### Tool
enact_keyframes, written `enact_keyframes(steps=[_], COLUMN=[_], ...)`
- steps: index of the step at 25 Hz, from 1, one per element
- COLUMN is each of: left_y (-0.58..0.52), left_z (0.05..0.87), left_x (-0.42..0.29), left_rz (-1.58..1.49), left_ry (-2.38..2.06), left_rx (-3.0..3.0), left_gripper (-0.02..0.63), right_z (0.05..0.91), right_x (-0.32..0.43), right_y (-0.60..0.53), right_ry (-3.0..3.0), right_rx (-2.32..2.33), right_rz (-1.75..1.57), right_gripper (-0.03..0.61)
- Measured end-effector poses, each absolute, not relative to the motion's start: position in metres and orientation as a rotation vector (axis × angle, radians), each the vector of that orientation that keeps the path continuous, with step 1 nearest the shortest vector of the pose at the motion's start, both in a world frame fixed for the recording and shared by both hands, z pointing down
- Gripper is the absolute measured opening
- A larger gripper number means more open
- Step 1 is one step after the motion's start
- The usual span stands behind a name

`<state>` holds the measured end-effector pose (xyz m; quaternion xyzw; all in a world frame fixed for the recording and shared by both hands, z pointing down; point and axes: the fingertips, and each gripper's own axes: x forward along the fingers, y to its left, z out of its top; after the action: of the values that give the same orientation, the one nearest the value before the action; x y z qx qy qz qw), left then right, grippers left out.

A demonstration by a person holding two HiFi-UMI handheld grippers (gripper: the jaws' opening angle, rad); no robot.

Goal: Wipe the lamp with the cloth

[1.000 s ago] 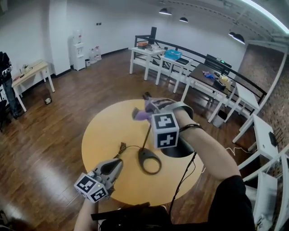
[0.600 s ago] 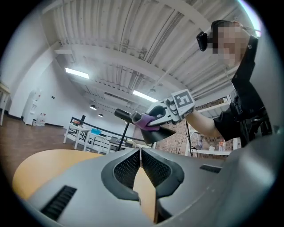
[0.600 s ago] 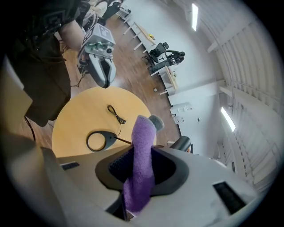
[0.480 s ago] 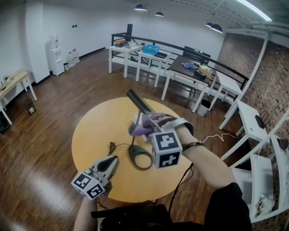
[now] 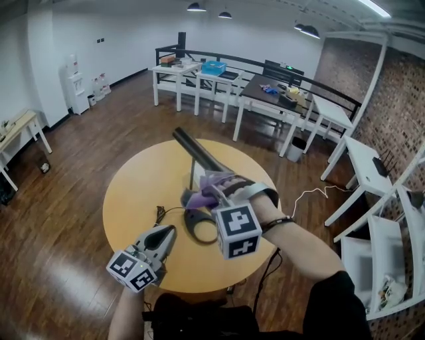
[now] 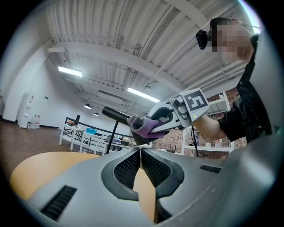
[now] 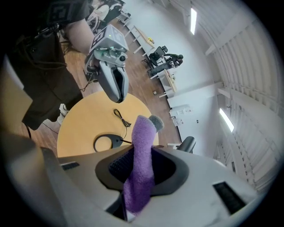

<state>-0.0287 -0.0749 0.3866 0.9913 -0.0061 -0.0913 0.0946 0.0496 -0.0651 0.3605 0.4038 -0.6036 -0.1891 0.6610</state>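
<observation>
The right tool pinches the purple cloth just beside the lamp, which stands on the counter, while the left tool, pressed together, is near the lamp's base.

One round wooden table, one black desk lamp and one purple cloth. Two handheld grippers work here, the left gripper and the right gripper, bearing two marker cubes. Beyond: three pendant lights, one water dispenser, one blue crate.
</observation>
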Motion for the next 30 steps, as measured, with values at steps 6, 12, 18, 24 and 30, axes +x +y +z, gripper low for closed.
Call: enact_keyframes(steps=[6, 12, 18, 24, 30], left_y=[-0.098, -0.162, -0.229, -0.249, -0.267], left_z=[0.383, 0.383, 0.379, 0.373, 0.382], left_x=[-0.033, -0.038, -0.034, -0.037, -0.039], left_rz=[-0.328, -0.307, -0.278, -0.265, -0.24], left_ry=[0.102, 0.316, 0.537, 0.695, 0.723], left_rx=[2.928, 2.901, 2.866, 2.838, 2.769], left_gripper=[0.008, 0.008, 0.006, 0.008, 0.008], right_z=[0.374, 0.365, 0.303, 0.304, 0.313], right_x=[0.052, 0.054, 0.046, 0.102, 0.126], right_y=[-0.058, -0.094, -0.19, -0.229, -0.228], right_ry=[-1.28, -1.19, -1.341, -1.153, -0.867], right_rx=[0.969, 1.258, 2.137, 2.643, 2.672], right_rz=[-0.386, -0.277, -0.276, -0.234, -0.304], right_gripper=[0.1, 0.1, 0.1, 0.1, 0.1])
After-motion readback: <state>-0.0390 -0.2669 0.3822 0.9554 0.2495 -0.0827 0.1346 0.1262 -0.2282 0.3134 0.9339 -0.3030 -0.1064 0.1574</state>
